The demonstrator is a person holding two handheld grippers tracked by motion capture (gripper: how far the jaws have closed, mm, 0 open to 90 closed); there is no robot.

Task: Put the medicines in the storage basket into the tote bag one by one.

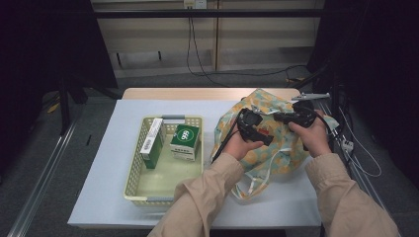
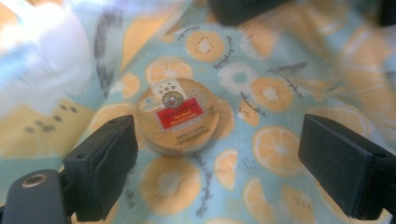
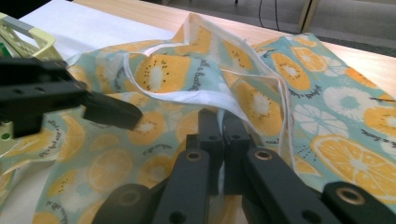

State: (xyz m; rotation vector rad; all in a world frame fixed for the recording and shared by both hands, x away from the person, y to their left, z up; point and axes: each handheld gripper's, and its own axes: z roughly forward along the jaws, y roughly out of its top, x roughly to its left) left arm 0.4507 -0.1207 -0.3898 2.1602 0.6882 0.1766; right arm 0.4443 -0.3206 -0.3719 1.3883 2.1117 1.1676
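Observation:
A cloth bag (image 1: 271, 150) printed with orange and kiwi slices lies on the right half of the table. A round tin (image 2: 180, 116) with a red label rests on the cloth inside it. My left gripper (image 2: 217, 129) hovers over the tin with its jaws wide apart, and neither pad touches it. In the high view the left gripper (image 1: 257, 129) reaches into the bag's mouth. My right gripper (image 3: 222, 119) is shut on the bag's white-hemmed rim (image 3: 210, 96) and holds it up. From above, the right gripper (image 1: 289, 117) sits at the bag's far side.
A pale yellow basket (image 1: 134, 170) stands left of the bag on the white mat (image 1: 106, 148). It holds a green box (image 1: 186, 141) and a taller green-and-white box (image 1: 152, 143). The wooden table edge (image 1: 197, 93) runs behind, and cables hang at the right.

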